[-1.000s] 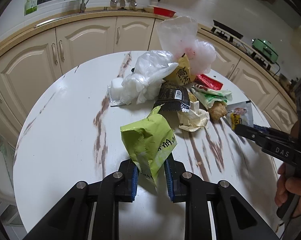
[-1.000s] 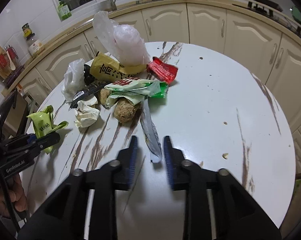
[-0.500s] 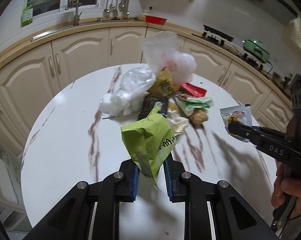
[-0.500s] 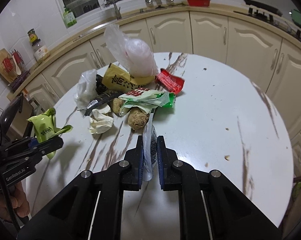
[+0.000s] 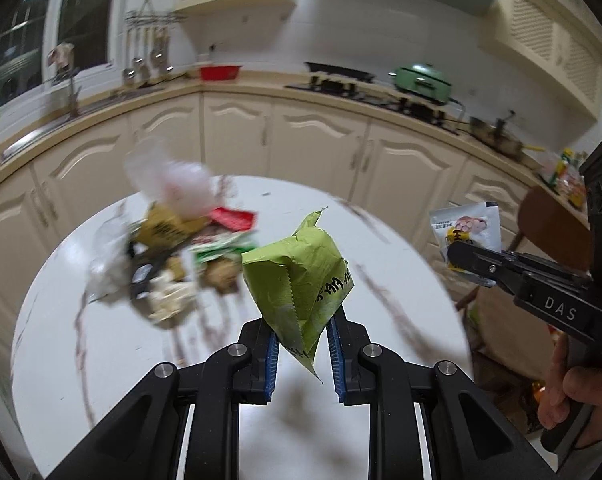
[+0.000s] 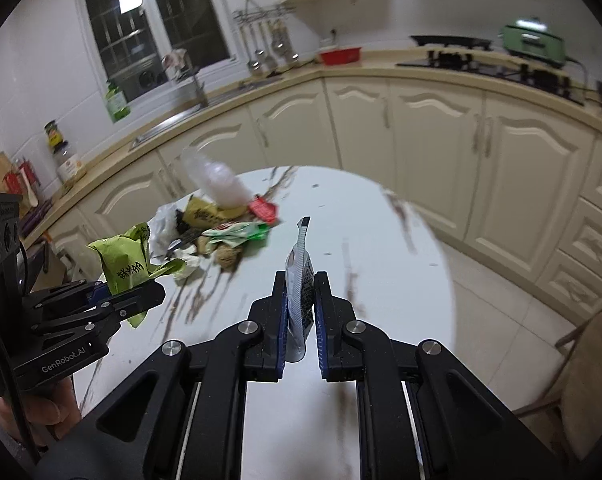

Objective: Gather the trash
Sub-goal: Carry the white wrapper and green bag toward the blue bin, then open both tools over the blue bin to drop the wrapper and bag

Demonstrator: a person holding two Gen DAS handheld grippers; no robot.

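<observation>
Above the round white table (image 5: 101, 360), the left gripper (image 5: 301, 344) pinches a crumpled green bag (image 5: 297, 276) between its blue pads (image 5: 271, 356), the bag standing up out of the jaws with a point hanging below them. The same gripper shows at the left of the right wrist view, clamped on the bag (image 6: 127, 264), with the hand (image 6: 41, 412) beneath it.

The right gripper (image 6: 300, 320) is closed tight on a thin sachet (image 6: 299, 292) held edge-on, upright between the fingers. From the left wrist view the sachet (image 5: 467, 232) shows its printed white face, gripped at its lower edge, with the hand (image 5: 577, 392) below on the handle.

Both pieces are clear of the tabletop. The trash pile (image 6: 221, 228) lies toward the far left of the table: a clear plastic bag (image 6: 217, 182), a yellow packet (image 6: 203, 214), a red wrapper (image 6: 263, 210), a green-and-white wrapper (image 6: 237, 234) and some brownish lump, too blurred to name. Cream cabinets (image 6: 421, 128) curve behind the table, and a chair (image 6: 589, 352) stands at the right.
</observation>
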